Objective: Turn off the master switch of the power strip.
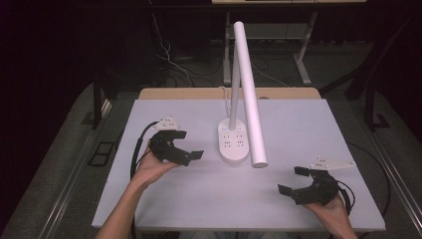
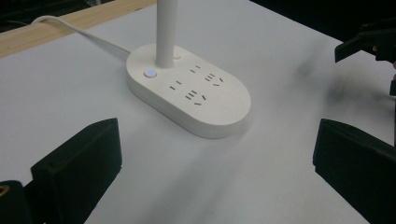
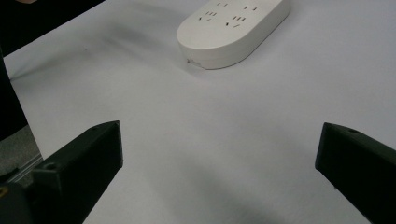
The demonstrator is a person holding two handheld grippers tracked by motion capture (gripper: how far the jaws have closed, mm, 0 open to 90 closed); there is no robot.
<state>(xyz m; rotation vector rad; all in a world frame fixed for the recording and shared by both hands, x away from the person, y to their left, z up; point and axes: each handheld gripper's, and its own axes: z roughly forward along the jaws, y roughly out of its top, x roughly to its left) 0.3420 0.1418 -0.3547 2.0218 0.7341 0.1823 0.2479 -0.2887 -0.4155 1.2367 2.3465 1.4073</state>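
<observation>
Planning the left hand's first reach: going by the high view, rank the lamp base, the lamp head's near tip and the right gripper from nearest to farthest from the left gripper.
1. Lamp base, just right of the left gripper.
2. Lamp head's near tip, beyond the base.
3. Right gripper, at the table's right front.

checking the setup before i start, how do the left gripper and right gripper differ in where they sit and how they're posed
The left gripper sits close beside the lamp base, level with it; the right gripper is farther from it, nearer the table's front edge. The left gripper's jaws point toward the right side of the table; the right gripper's point toward the left. Both are hand-held, wide open and empty.
</observation>
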